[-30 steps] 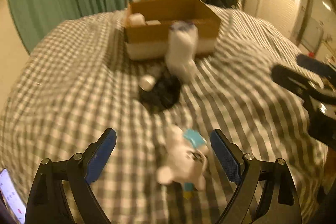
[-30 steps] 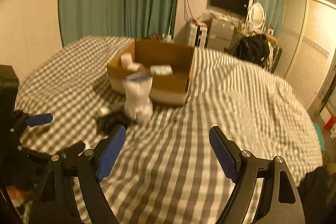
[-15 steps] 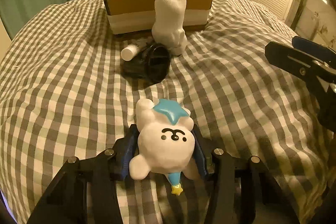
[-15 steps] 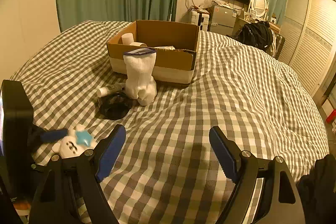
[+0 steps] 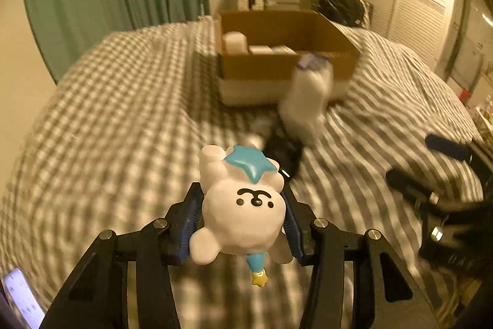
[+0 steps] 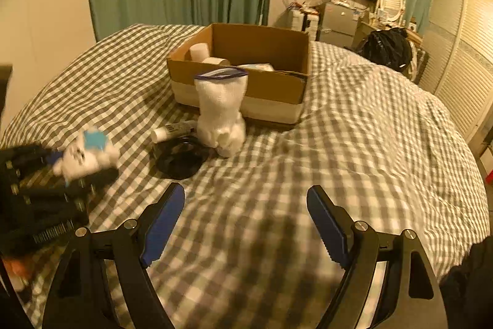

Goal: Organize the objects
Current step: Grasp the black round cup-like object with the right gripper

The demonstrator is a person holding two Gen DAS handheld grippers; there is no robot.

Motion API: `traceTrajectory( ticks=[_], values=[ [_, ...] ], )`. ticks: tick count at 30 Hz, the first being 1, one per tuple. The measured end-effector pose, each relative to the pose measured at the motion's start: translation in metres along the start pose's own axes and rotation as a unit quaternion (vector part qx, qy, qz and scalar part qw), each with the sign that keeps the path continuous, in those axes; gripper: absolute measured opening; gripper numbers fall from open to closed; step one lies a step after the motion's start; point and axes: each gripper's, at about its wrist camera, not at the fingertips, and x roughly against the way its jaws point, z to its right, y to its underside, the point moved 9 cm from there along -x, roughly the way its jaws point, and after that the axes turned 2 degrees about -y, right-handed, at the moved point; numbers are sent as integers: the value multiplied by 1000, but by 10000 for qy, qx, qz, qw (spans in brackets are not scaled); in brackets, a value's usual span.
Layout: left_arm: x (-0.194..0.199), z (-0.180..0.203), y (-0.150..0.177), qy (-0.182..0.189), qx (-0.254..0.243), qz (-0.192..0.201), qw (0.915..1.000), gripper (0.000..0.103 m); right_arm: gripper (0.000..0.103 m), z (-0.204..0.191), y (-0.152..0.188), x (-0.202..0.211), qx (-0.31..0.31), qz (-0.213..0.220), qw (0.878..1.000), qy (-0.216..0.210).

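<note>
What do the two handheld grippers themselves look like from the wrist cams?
Both match: the left gripper and right gripper have black angular linkage arms with silver pivot screws, and their fingers carry blue ribbed pads. No cables or sleeves show.

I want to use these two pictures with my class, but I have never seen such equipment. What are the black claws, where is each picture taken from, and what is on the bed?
A person holds a two-finger claw in each hand; each carries a camera looking along its fingers. The left claw grips a white bear toy. The right claw is open and empty. On the checked bedspread stand a cardboard box, a bag of white stuff, a black ring-shaped thing and a small tube.
</note>
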Motion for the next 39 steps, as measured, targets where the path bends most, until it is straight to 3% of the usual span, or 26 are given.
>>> traceTrajectory(
  ticks=[11, 23, 25, 31, 39],
  values=[
    [-39, -54, -33, -562, 196, 134, 9981, 50, 82, -45, -18, -82, 119, -862, 9941, -654],
    [-65, -58, -25, -184, 362, -107, 9991, 50, 82, -74, -14, -153, -23, -1540, 9816, -1131],
    [-66, -56, -25, -167, 382, -112, 9991, 50, 76, -75, -11, -156, -36, -1575, 9806, -1170],
    [-60, -56, -21, -161, 432, -83, 9989, 50, 76, -75, -9, -145, -78, -1424, 9829, -1168],
    [-23, -51, -21, -164, 477, 136, 9986, 50, 76, -70, -21, -88, 90, -829, 9922, -931]
  ],
)
